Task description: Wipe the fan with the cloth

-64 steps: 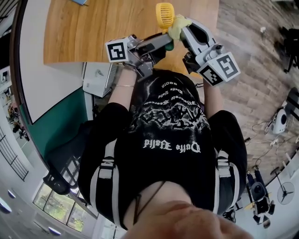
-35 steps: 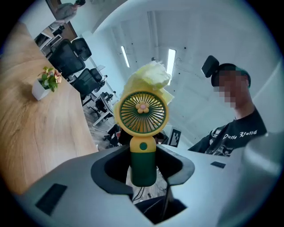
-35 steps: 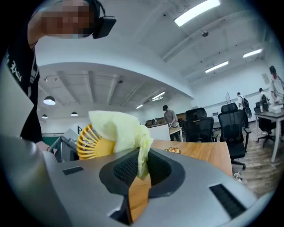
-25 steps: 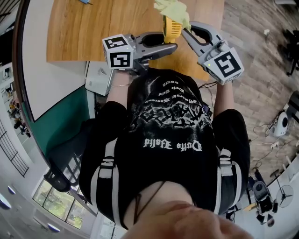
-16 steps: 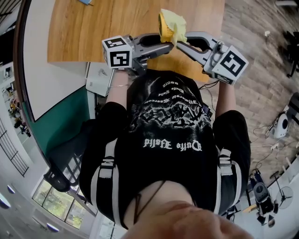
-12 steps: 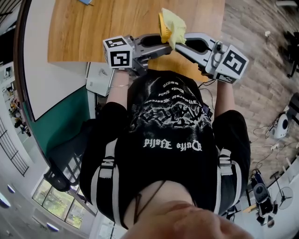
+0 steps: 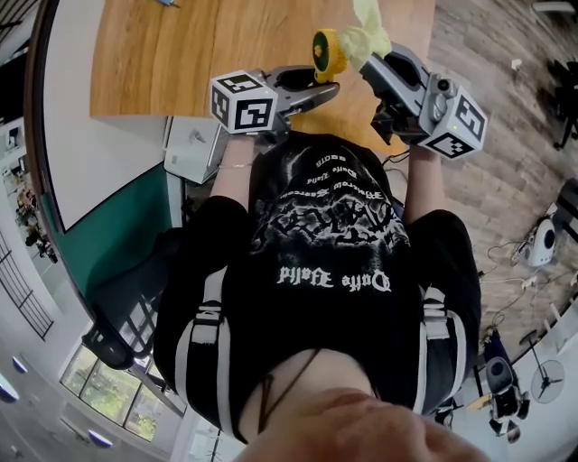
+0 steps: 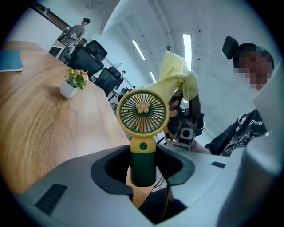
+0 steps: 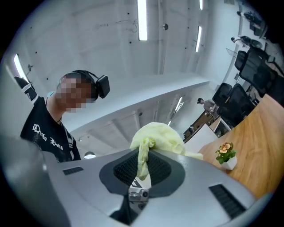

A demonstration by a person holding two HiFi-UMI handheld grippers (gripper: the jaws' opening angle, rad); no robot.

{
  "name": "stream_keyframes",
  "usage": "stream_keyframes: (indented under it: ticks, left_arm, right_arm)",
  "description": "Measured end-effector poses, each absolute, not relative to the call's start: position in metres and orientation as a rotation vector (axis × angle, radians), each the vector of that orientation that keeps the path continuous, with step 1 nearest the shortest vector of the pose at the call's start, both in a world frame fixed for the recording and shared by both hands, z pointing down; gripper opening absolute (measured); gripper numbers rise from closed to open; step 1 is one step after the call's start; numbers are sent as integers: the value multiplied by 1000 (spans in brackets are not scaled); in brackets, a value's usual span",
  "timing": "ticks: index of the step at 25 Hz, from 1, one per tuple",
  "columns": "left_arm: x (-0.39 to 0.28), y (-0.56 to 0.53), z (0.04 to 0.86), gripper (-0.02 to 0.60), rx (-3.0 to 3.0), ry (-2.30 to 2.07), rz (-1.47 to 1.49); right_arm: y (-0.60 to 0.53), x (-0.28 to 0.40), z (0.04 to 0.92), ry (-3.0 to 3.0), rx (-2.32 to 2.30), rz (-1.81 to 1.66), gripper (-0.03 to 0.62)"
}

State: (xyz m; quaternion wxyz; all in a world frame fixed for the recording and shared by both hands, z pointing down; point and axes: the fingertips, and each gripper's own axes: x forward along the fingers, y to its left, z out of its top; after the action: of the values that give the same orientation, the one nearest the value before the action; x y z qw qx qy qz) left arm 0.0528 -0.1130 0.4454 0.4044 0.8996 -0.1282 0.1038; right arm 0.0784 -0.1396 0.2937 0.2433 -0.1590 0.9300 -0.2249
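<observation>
A small hand fan with a yellow round grille and a dark green handle stands upright between the jaws of my left gripper, which is shut on the handle. In the head view the fan shows above the table, with my left gripper under it. My right gripper is shut on a pale yellow cloth, raised to the right of the fan. In the right gripper view the cloth bunches out of the pinched jaws of my right gripper. The cloth hangs beside the grille's upper right.
A wooden table lies below both grippers. On it stand a small potted flower and a blue book at the far left. Office chairs stand beyond. A white cabinet sits under the table's near edge.
My right gripper has lifted and rolled, carrying the cloth off the fan's grille to its upper right. The fan in my left gripper has dropped a little and its grille shows uncovered.
</observation>
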Motion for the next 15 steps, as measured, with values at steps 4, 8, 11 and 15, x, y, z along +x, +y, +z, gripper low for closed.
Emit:
stream_keyframes:
  ticks: [4,8,11,15]
  left_arm:
    - [26,-124,479,196,2223,-527,396]
    - [-17,-145,508,196,2195,-838,630]
    - [-44,-155,520,196,2178,-949,799]
    - [-71,-172,530,196,2168,-1087,993]
  right_arm:
    - [-141,89,306,2534,-528,-641,42]
    - [-135,94,327,2557,-621,-676,43]
    - [-131,91,359,2604,-729,-731,43]
    - [-118,83,397,2627,-794,-854,43]
